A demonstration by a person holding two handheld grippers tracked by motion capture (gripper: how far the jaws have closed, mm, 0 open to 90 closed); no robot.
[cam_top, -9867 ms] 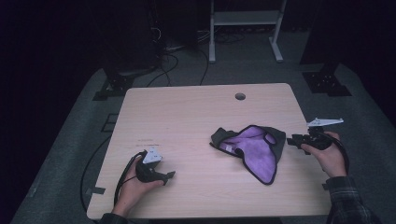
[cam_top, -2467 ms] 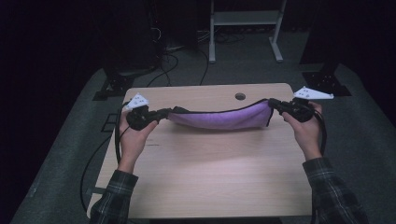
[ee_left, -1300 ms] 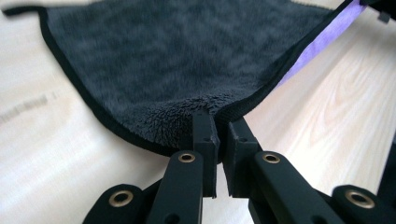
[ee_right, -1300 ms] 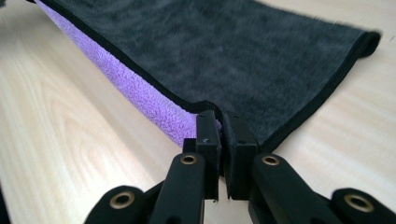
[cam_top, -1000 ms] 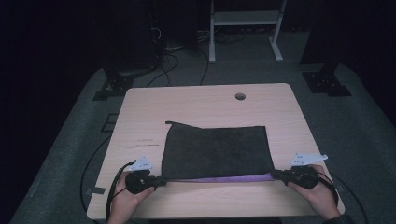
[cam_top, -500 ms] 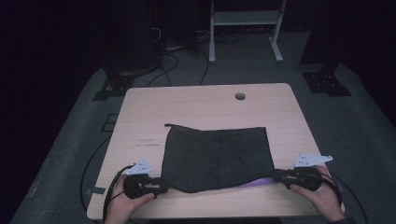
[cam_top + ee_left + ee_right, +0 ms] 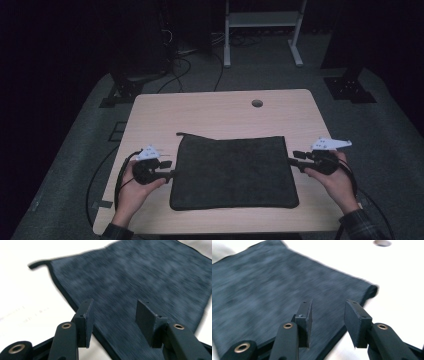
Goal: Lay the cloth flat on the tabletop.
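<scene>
A dark grey cloth (image 7: pixel 232 172) lies folded flat on the near half of the wooden table (image 7: pixel 210 112), with a thin tab at its far left corner. My left gripper (image 7: pixel 169 168) sits at the cloth's left edge, pointing inward. Its jaws have just been opening and now stand apart over the cloth (image 7: pixel 140 277) with nothing between the pads; the left gripper (image 7: pixel 113 315) hovers above the hem. My right gripper (image 7: pixel 292 158) is at the cloth's right edge, its jaws likewise just opened. In its own view the right gripper (image 7: pixel 327 315) holds nothing above the cloth (image 7: pixel 274 282).
A round cable hole (image 7: pixel 257 103) sits near the table's far edge; the cable hole (image 7: pixel 382 243) appears beyond the cloth's corner. Bare tabletop lies beyond the cloth. Dark floor, cables and a white frame stand behind the table.
Both grippers have let go of the cloth's near corners, opened, and moved up along its sides away from the person. The purple strip at the near edge no longer shows.
</scene>
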